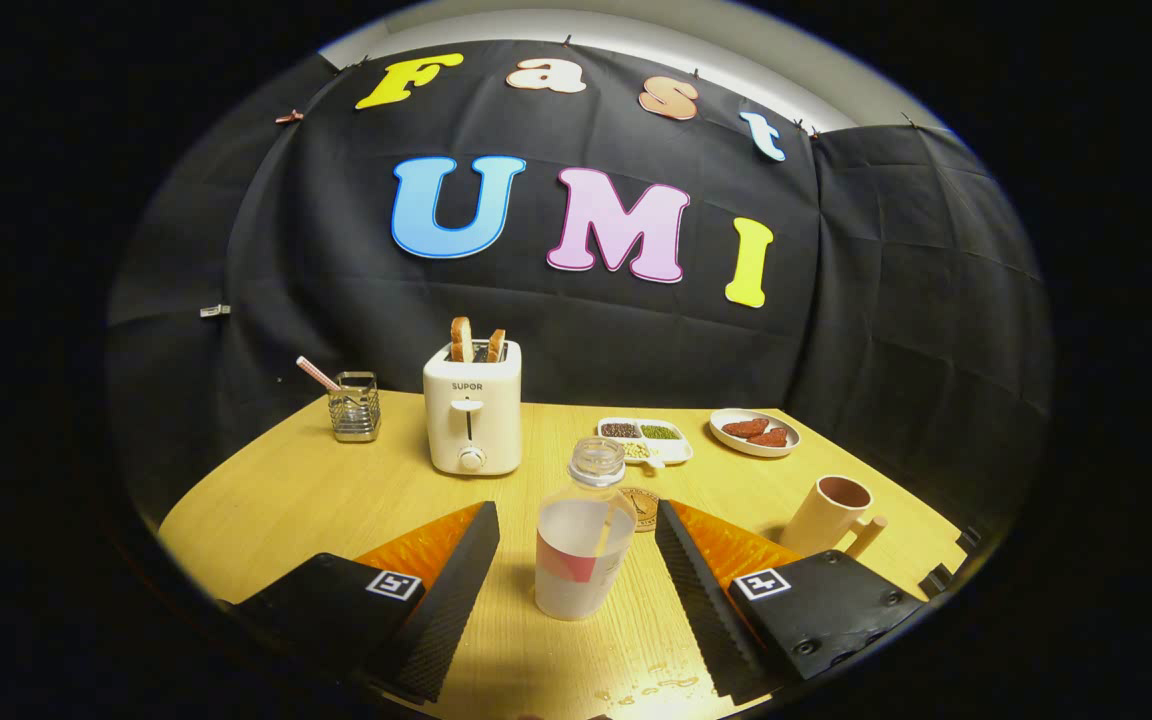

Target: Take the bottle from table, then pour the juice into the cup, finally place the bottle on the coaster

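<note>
A clear open-topped bottle (584,540) with pale juice and a red-and-white label stands upright on the wooden table (296,490), between my two fingers. My gripper (576,545) is open, with a gap on each side of the bottle. Just behind the bottle lies a round brown coaster (644,507), partly hidden by it. A beige cup (829,515) with a handle stands beyond the right finger (681,560).
A white toaster (472,420) with two slices of toast stands beyond the left finger. A metal holder (354,405) with a straw is at the far left. A divided dish (646,438) and a plate of red pieces (754,432) sit at the back. Water drops lie near the table's front edge.
</note>
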`<state>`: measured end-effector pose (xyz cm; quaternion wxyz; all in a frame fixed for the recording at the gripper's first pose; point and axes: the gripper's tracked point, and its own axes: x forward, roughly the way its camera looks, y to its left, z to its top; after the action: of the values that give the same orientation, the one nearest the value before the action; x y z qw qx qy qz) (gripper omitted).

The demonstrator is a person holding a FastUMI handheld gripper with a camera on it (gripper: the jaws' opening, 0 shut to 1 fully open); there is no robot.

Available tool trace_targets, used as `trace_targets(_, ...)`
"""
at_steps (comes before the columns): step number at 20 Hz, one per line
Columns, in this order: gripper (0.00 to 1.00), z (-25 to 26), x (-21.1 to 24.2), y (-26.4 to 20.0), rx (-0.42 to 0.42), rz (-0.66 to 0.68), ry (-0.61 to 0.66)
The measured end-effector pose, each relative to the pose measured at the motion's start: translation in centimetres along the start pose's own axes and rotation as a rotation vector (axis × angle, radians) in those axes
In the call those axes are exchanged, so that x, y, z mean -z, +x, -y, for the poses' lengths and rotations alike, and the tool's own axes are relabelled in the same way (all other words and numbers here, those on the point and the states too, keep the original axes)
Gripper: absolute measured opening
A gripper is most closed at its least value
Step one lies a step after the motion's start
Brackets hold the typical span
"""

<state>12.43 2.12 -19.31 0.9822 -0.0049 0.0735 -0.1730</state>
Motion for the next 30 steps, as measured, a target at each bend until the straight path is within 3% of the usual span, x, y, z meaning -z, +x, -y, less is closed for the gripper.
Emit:
trace_targets(7, 0.97, 0.2, 3.5, 2.9, 0.018, -0.037, -0.024)
trace_targets(18, 0.96, 0.5, 4.2, 6.3, 0.024, -0.024, -0.023)
trace_targets(23, 0.84, 0.2, 4.1, 6.8, 0.009, -0.019, -0.023)
trace_targets(30, 0.77, 0.5, 4.1, 6.8, -0.011, -0.034, 0.019)
